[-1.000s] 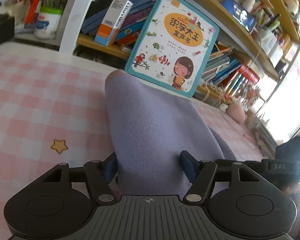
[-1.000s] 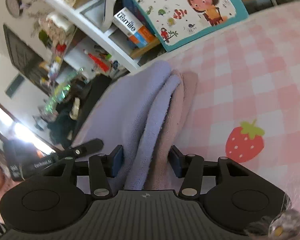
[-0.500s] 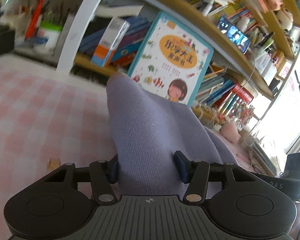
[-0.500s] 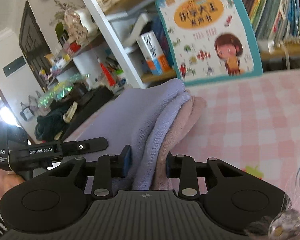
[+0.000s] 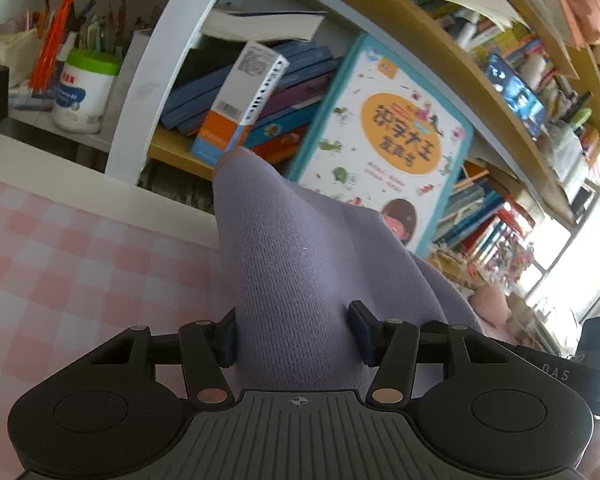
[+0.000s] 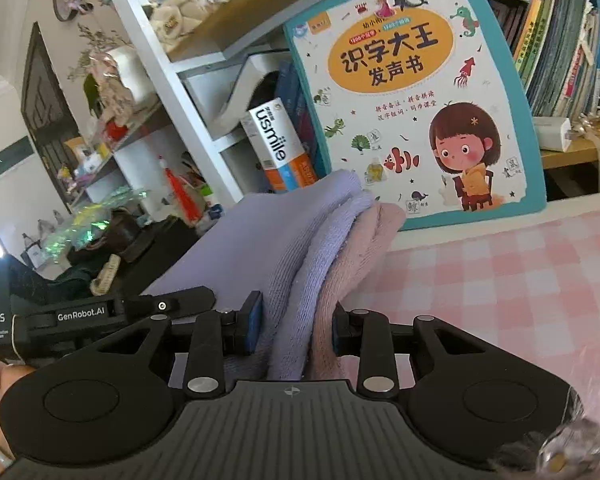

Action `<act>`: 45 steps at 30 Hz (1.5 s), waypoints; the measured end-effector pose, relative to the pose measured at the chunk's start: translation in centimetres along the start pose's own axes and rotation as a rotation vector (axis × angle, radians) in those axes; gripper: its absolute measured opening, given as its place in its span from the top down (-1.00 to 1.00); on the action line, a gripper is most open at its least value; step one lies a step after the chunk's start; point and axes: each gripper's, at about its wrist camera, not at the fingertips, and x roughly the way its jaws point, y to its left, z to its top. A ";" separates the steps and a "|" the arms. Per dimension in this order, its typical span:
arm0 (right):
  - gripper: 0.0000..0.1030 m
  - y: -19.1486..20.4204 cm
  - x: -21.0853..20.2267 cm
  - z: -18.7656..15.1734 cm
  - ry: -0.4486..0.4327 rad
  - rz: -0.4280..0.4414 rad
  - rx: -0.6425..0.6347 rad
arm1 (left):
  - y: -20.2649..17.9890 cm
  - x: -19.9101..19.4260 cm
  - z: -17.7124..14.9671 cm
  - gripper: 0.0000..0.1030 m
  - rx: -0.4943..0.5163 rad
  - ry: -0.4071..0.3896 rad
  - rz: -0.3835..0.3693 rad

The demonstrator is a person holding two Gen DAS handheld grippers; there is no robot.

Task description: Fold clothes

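Garment hangs lifted mid-fold, my left gripper and right gripper each clamped on it; next I judge: lay it flat on the cloth.

Crowded bookshelf behind checked tabletop

A lived-in home study corner.
A crowded bookshelf rises behind the pink-checked counter; a children's picture book leans against it, beside stacked books and a pen tub.
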 end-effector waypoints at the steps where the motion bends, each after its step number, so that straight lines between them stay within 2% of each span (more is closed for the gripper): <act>1: 0.44 -0.1 0.5 0.1 0.002 -0.005 -0.002 | 0.4 0.4 0.0 -0.03 -0.008 -0.001 -0.002; 10: 0.44 -1.0 2.2 0.3 0.009 -0.043 -0.017 | 1.3 2.8 1.0 -0.03 -0.007 0.028 -0.016; 20: 0.41 -3.2 3.0 -0.1 0.032 -0.047 0.063 | 1.3 4.1 0.7 -0.07 -0.007 0.037 0.000; 26: 0.24 -3.4 3.2 -0.6 0.033 -0.066 0.075 | 1.7 4.0 0.4 -0.18 -0.021 0.026 -0.006; 34: -0.24 -2.9 1.2 -0.7 -0.015 -0.121 0.061 | 0.6 0.7 0.4 -0.53 0.062 -0.059 0.094; 41: -0.28 -1.9 -1.7 -1.4 -0.080 -0.170 0.048 | -1.2 -3.1 -0.5 -0.57 0.108 -0.131 0.120; 45: -0.29 -0.7 -3.2 -2.5 -0.087 -0.215 0.007 | -2.6 -4.5 -1.7 -0.59 0.145 -0.128 0.132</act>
